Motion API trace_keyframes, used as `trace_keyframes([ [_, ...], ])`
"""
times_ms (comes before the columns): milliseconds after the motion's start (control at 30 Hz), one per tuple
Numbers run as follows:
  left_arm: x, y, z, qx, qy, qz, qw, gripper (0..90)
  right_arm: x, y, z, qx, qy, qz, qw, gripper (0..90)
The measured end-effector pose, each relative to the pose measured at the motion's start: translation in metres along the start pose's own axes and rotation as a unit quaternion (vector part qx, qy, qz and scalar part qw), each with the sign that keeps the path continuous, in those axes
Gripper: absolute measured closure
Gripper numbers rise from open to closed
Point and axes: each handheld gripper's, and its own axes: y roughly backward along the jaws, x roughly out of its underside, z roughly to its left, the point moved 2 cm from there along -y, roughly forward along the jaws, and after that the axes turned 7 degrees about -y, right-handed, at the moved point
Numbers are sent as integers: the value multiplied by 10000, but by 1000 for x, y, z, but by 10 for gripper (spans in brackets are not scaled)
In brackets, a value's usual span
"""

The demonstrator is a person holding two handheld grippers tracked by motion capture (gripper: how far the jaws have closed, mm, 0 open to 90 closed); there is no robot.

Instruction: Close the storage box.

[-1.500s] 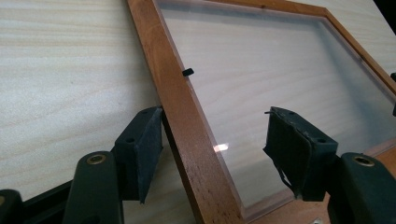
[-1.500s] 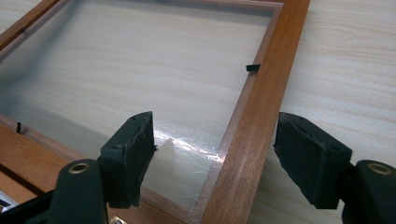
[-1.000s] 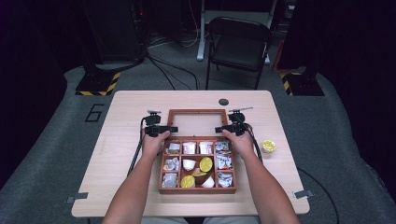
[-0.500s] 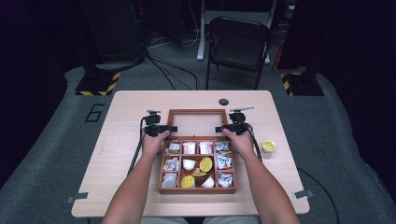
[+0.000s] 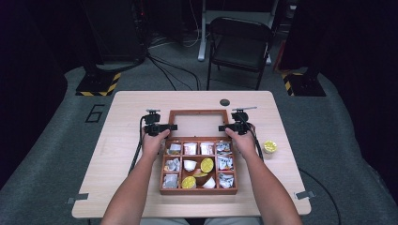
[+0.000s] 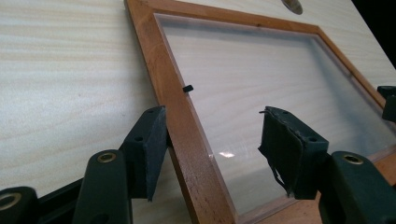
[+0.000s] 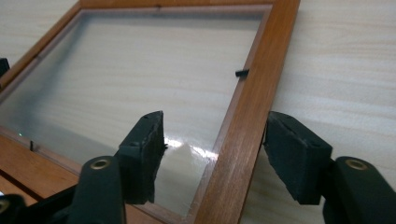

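Wooden-framed lid (image 5: pixel 197 124) with a clear glazed panel lies folded back flat on the pale wooden table (image 5: pixel 117 154), hinged to the far edge of the brown wooden compartment box (image 5: pixel 198 189). It sits directly ahead of both grippers, one side rail between each pair of jaws.

Left gripper (image 5: pixel 170 127): in the left gripper view (image 6: pixel 215 149) its jaws straddle the lid's left rail. One pad touches the outer face of the rail; the other stands apart over the glazing. The jaws have just been closing, with the rail between them, but the clamp is not complete.

Right gripper (image 5: pixel 224 127): in the right gripper view (image 7: pixel 215 149) its jaws straddle the lid's right rail, a gap showing on both sides of the wood. These jaws have also just been closing, with the rail between them and not yet gripped.

Status of work, as judged:
- Done: box stands open; its nine compartments hold silver foil packets (image 5: pixel 225 162), small white cups (image 5: pixel 190 164) and yellow-lidded capsules (image 5: pixel 207 164). Both grippers are positioned on the lid rails.
- Remaining: close both jaws firmly on the rails, lift the lid evenly and swing it over onto the box.
- One yellow-lidded capsule (image 5: pixel 269 146) stands on the table, well to the right of the right gripper, outside the box.
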Motion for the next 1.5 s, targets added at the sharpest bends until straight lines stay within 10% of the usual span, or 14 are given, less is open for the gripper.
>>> trace_keyframes([
  [1500, 7, -10, 4, 231, 330, 306, 9987, 380, 3, -8, -8, -392, -545, 395, 9970, 322],
])
